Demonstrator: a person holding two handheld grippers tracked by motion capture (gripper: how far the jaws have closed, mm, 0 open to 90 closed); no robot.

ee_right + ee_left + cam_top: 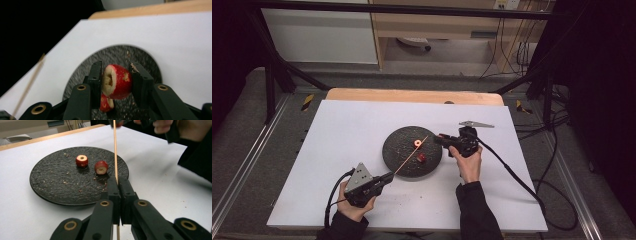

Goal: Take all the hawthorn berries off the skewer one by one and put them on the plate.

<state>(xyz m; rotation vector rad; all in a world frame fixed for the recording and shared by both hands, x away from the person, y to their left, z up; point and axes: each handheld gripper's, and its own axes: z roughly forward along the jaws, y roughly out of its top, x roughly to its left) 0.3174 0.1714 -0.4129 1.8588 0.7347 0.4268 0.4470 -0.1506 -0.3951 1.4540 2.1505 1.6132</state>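
Note:
A round black plate (399,155) lies mid-table with two red fruit pieces (82,160) (101,167) on it, each cored and pale inside. My left gripper (117,181) is shut on a thin wooden skewer (115,150), which slants from the plate's near edge up across the plate (412,155). My right gripper (116,67) is shut on a third red fruit piece (119,82), cut face to the left, just above the plate's right side (438,139). Under it sits another piece (106,103). The skewer (28,83) is a blur at the left of the right gripper view.
Crumbs speckle the plate (57,180). The plate rests on a white sheet (342,135) over a wooden tabletop (412,95). Black frame bars and cables (532,187) flank the table, and a cabinet stands behind.

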